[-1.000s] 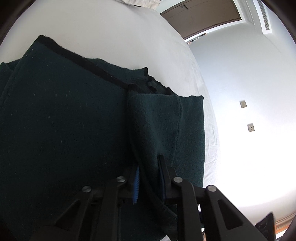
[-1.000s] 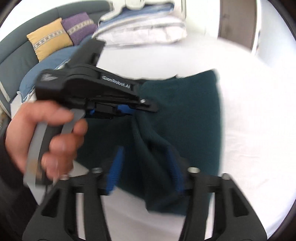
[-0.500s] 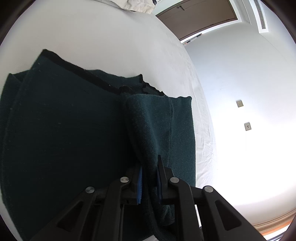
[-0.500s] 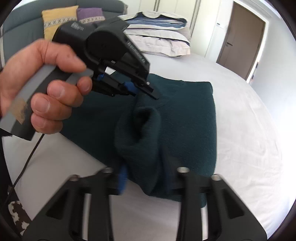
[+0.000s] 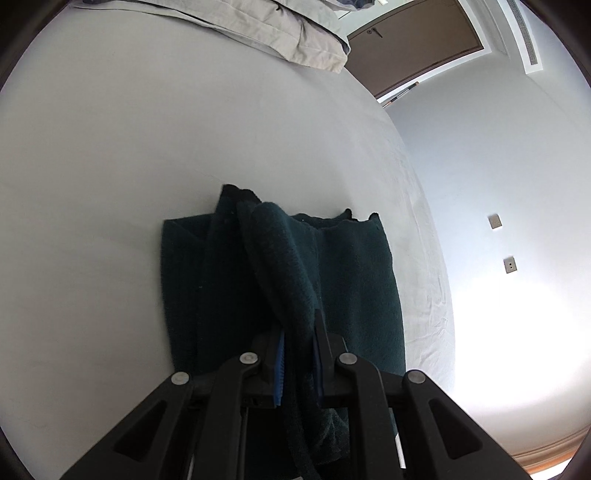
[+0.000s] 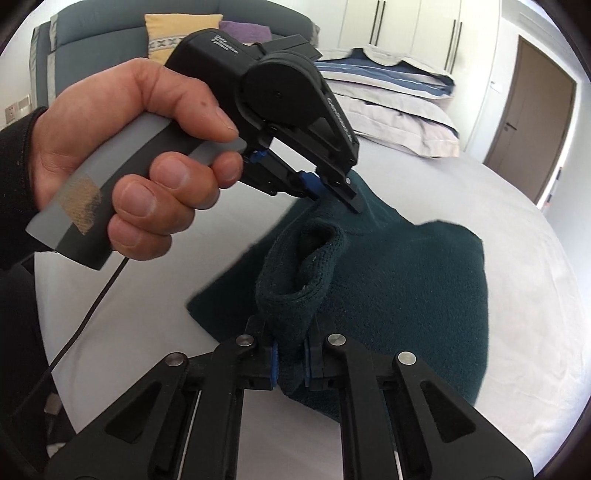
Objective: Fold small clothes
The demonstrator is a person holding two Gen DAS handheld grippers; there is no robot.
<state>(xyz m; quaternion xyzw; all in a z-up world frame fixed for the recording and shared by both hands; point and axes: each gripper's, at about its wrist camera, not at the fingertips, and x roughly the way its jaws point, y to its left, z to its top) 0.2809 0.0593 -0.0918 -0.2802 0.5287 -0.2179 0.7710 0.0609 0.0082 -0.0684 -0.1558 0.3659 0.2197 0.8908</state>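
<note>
A dark green knitted garment (image 5: 354, 266) lies on the white bed sheet (image 5: 110, 147), partly folded, with one thick fold raised off it. My left gripper (image 5: 299, 332) is shut on that raised fold, which runs up between its blue pads. From the right wrist, a hand (image 6: 129, 147) holds the left gripper (image 6: 332, 195), its tips pinching the garment (image 6: 406, 280) at the far end of the lifted edge. My right gripper (image 6: 291, 332) has its jaws closing tight on a rolled-up bunch of the same edge, and the pads press on the cloth.
Striped and beige pillows (image 6: 399, 110) are stacked at the head of the bed, also in the left wrist view as pillows (image 5: 288, 33). A yellow cushion (image 6: 177, 33) leans on a grey headboard. A brown door (image 6: 535, 129) stands to the right. A cable hangs from the left gripper.
My right gripper went from open around the fold to shut on it. The left gripper rose and pulled back with its fold, so the garment looks smaller and more sheet shows.
</note>
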